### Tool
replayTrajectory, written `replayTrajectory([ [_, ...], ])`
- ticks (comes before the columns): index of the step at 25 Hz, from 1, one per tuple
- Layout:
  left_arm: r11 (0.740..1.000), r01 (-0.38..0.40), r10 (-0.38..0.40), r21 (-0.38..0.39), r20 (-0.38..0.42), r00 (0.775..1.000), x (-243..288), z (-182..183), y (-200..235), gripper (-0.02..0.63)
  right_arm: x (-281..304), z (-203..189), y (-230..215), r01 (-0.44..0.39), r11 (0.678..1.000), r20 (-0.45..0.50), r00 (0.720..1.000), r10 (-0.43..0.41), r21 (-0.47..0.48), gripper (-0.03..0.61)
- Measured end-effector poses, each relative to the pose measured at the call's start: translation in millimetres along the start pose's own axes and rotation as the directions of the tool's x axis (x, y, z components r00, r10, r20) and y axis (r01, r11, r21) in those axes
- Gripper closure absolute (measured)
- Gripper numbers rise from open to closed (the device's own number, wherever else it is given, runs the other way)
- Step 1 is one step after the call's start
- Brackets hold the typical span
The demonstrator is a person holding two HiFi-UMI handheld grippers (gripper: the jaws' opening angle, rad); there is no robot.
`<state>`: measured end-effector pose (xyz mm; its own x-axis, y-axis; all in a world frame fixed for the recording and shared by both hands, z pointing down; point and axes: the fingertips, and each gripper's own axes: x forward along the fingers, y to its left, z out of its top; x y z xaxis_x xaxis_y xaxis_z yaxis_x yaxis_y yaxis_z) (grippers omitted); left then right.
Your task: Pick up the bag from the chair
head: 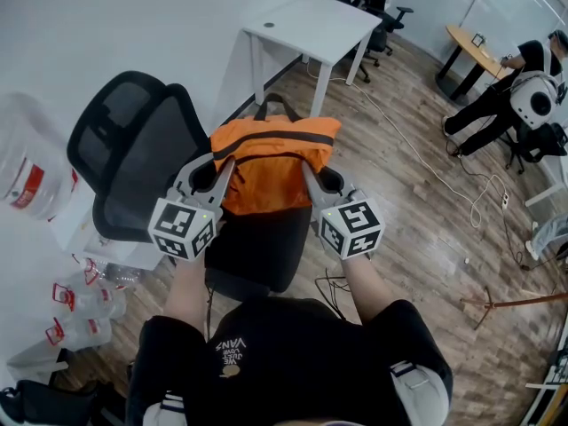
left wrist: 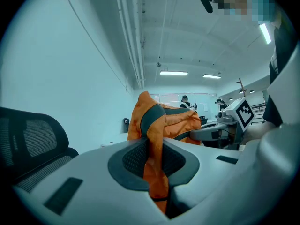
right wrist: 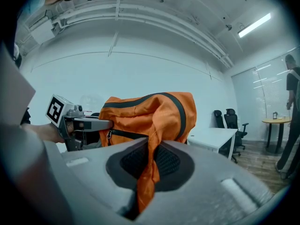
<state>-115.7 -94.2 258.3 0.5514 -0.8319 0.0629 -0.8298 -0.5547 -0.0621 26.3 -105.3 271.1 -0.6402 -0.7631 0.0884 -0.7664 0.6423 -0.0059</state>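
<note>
Orange bag (head: 271,171) hangs between the 2 tools over the far part of the black chair (head: 133,149); I cannot tell whether it touches the seat. Its long axis runs left to right.

Left hand-held gripper (head: 222,161) pinches a fold at the bag's left end, right hand-held gripper (head: 311,172) a fold at its right end. Both point level, away from the person, equally near. Likely next: an even lift.

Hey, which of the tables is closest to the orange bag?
The white rectangular table by the wall, just beyond the orange bag. The round wooden table stands much farther off, at the far right of the room.
</note>
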Motion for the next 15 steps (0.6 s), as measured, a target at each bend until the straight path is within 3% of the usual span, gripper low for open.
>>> replayTrajectory([
  [15, 1.0, 0.0, -0.001, -0.019, -0.008, 1.0, 5.0, -7.6, 5.4, 0.561, 6.8, -7.2, -2.5, 0.004, 1.0, -0.017, 1.0, -0.004, 0.002, 0.565],
])
